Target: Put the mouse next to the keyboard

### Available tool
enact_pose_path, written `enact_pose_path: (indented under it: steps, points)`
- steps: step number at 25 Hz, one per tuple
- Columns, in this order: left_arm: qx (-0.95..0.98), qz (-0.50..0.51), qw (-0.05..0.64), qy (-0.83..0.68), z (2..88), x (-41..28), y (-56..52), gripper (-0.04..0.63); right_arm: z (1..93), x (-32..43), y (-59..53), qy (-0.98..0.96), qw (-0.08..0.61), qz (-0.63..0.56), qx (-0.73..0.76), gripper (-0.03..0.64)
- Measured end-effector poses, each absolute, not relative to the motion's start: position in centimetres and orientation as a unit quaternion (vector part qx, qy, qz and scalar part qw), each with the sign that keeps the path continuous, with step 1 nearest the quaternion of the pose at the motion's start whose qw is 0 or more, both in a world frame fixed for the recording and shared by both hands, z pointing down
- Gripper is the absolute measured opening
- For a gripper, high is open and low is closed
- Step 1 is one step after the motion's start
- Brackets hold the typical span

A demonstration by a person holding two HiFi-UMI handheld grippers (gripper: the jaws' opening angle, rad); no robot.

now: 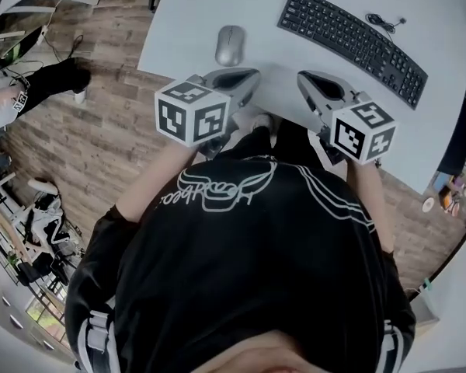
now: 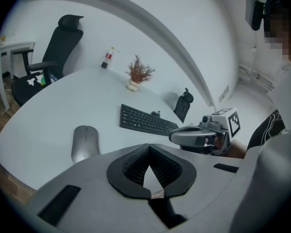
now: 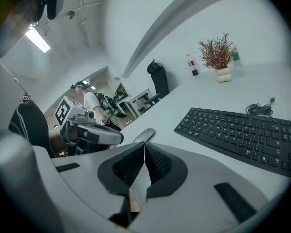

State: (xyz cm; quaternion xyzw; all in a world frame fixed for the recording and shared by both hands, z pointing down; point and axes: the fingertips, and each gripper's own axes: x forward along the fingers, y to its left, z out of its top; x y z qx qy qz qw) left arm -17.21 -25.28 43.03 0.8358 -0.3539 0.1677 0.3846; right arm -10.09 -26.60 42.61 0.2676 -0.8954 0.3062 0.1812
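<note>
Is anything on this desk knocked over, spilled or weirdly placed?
Nothing is spilled or broken. The mouse lies apart from the keyboard, off its left end, and the keyboard sits at a slant. A cable lies in a loose bunch behind it.

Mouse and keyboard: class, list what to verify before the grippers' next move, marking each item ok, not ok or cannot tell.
1. Mouse lying free on the table, nothing on it: ok.
2. Mouse next to the keyboard: not ok; it lies apart, off the keyboard's left end.
3. Left gripper open for a grasp: not ok; jaws shut, nothing between them.
4. Right gripper empty: ok; jaws shut on nothing.
5. Bare table between mouse and keyboard: ok.
</note>
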Motion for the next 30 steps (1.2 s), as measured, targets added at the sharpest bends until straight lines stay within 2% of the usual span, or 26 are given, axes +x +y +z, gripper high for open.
enact_pose_path:
  steps: [5, 11, 15, 21, 30]
  points:
    - [0.814, 0.168, 0.393, -0.393, 43.0, -17.6, -26.6, 0.006, 42.9, -10.7, -28.4, -0.900, 0.159, 0.329, 0.239, 0.009]
    - [0.782, 0.236, 0.388, -0.427, 45.2, -18.2, -27.8, 0.006, 44.0, -10.3, -29.6, -0.900, 0.161, 0.343, 0.215, 0.009]
    - [0.765, 0.250, 0.393, -0.445, 47.0, -19.0, -29.3, 0.015, 44.9, -9.5, -31.0, -0.890, 0.128, 0.382, 0.213, 0.009]
    - [0.739, 0.272, 0.392, -0.476, 47.8, -20.8, -30.2, 0.168, 46.0, -8.5, -32.0, -0.877, 0.118, 0.408, 0.223, 0.009]
    - [0.703, 0.305, 0.380, -0.519, 49.8, -23.6, -32.7, 0.277, 47.4, -7.6, -33.5, -0.867, 0.109, 0.429, 0.229, 0.009]
